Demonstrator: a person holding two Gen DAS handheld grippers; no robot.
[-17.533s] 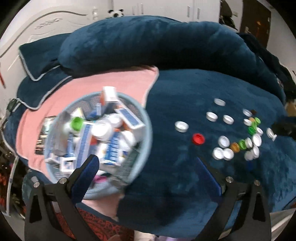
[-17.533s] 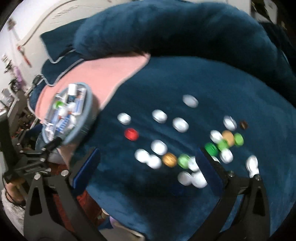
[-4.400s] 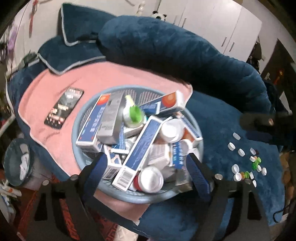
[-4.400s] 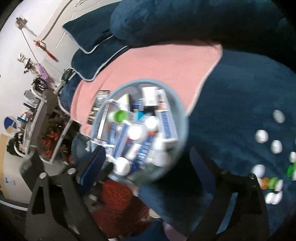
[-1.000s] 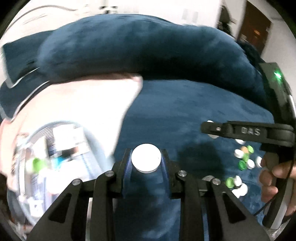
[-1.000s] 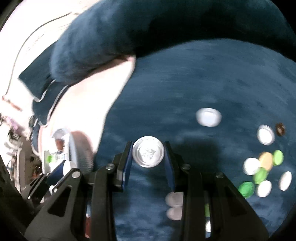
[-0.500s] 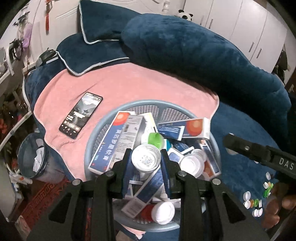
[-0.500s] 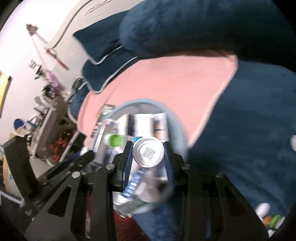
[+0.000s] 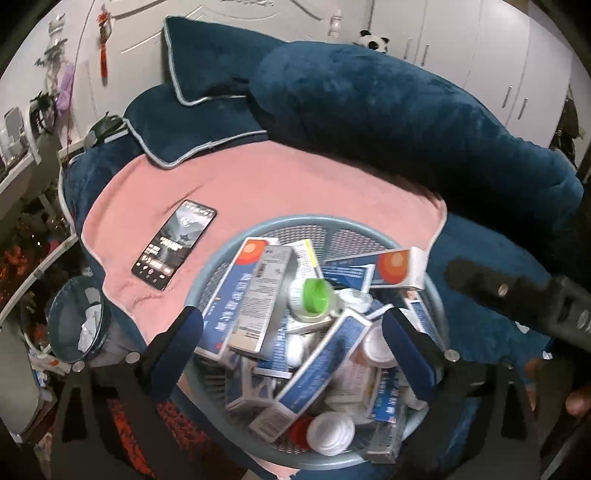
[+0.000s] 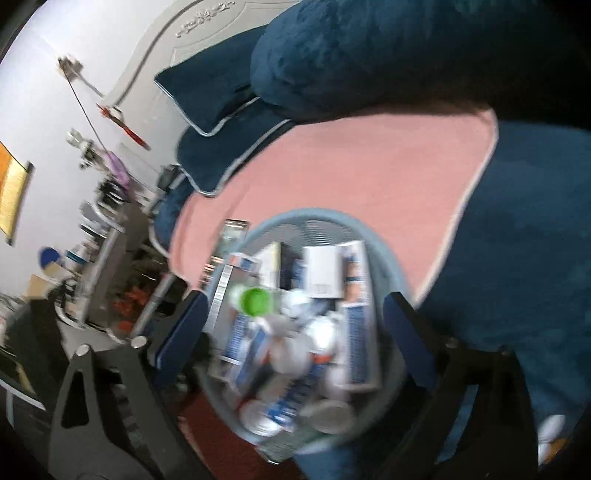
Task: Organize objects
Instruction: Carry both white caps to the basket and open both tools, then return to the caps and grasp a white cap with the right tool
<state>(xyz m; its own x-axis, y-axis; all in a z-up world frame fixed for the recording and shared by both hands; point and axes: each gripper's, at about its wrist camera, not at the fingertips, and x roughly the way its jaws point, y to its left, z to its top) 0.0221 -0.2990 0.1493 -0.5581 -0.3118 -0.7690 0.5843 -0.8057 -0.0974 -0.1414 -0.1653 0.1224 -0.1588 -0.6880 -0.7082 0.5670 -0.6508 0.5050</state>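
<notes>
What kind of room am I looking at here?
Most likely a bedroom: a bed with dark blue pillows and a pink blanket against a white carved headboard, and white wardrobe doors behind. A basket of medicine boxes sits on the blanket.

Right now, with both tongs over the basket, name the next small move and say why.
Probably swing both back toward the loose caps on the blue cover. The left tongs and right tongs have just opened, empty, above the full basket.
</notes>
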